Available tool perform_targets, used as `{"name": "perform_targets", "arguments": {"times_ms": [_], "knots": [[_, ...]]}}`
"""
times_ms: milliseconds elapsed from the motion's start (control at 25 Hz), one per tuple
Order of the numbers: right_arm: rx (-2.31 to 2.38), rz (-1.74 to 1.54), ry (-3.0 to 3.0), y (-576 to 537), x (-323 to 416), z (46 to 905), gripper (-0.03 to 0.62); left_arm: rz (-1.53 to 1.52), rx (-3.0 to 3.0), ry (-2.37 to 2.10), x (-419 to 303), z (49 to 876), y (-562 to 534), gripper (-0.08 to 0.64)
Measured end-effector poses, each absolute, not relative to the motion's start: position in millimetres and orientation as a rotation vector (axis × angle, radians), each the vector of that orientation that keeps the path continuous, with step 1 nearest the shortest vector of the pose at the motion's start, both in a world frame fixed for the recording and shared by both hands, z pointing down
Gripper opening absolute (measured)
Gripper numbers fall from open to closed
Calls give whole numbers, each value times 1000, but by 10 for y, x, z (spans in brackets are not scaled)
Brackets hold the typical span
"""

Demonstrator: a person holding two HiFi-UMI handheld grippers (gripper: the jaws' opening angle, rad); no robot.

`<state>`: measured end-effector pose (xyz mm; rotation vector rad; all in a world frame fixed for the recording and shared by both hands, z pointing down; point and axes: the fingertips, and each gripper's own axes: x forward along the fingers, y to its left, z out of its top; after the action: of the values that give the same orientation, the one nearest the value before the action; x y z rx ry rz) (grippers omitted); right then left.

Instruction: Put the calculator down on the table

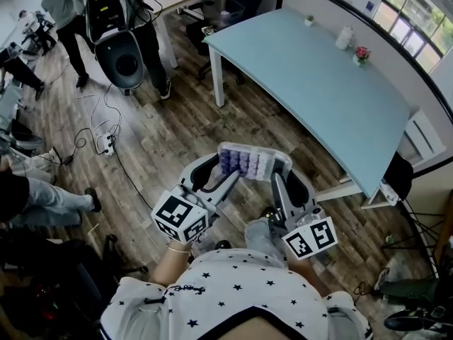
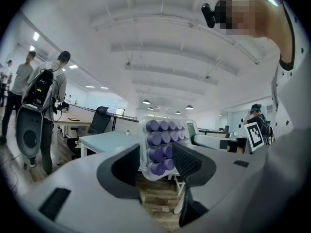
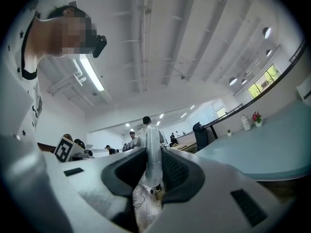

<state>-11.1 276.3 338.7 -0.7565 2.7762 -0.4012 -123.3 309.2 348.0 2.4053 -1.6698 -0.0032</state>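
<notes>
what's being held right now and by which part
The calculator. The right gripper clamps it front and back at one end. Its other end sits at the left gripper, where a grip cannot be told.

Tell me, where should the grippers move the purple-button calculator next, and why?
Probably carry it across until it is over the table. The calculator, gripped at its ends by the left gripper and right gripper, hangs above the wooden floor, not yet over the tabletop.

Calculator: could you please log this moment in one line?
calculator | held: left gripper, right gripper | airborne beside table | not placed
</notes>
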Motion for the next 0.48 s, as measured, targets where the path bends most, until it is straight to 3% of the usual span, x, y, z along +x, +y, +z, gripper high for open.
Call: {"name": "perform_targets", "arguments": {"times_ms": [480], "knots": [[-717, -451, 2760, 2132, -34, 3415, 97, 39, 2372, -1713, -1148, 3469, 2501, 218]]}}
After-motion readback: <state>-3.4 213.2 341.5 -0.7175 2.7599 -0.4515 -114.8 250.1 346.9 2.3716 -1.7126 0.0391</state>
